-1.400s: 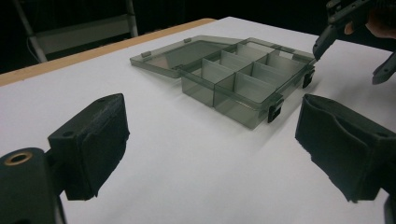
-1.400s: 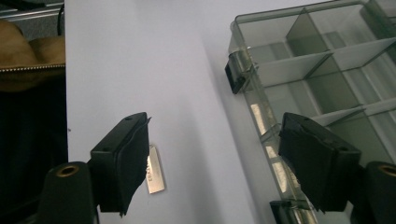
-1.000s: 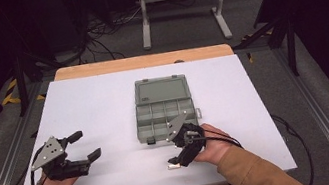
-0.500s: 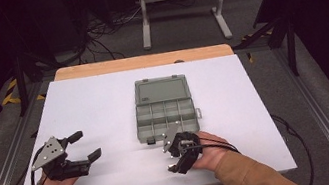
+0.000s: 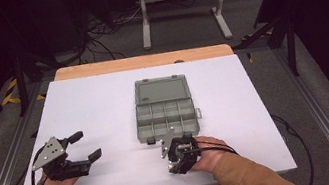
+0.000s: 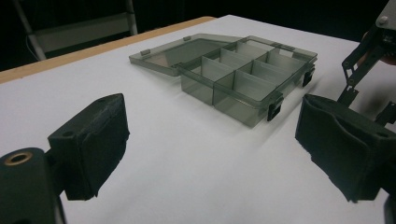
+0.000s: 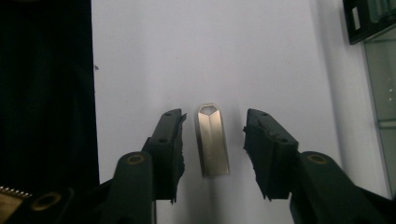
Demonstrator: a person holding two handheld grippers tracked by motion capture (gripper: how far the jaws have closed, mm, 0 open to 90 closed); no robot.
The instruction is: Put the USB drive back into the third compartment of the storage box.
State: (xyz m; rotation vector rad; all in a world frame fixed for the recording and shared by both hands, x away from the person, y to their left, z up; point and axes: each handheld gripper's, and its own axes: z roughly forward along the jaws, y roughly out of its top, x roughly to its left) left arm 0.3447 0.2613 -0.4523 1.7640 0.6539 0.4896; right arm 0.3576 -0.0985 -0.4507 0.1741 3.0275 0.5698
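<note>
A small silver metal piece (image 7: pixel 213 140) lies flat on the white table near its front edge. My right gripper (image 7: pixel 215 122) points down at it, one jaw on each side of it. The jaws have just been closing, and a narrow gap still shows between each pad and the metal. In the high view the right gripper (image 5: pixel 179 154) sits just in front of the open smoky grey compartment box (image 5: pixel 165 108). My left gripper (image 5: pixel 87 145) rests at the front left with its jaws wide open and nothing between them.
The box (image 6: pixel 243 88) lies mid-table with its lid folded flat away from me and its compartments bare; its wall (image 7: pixel 380 70) stands close to the right of the right gripper. The table's front edge (image 7: pixel 92 116) runs just left of that gripper's left jaw.
The right gripper has come down and toward the table's front edge over the metal piece, and its jaws have narrowed around it. The left gripper has not moved.
</note>
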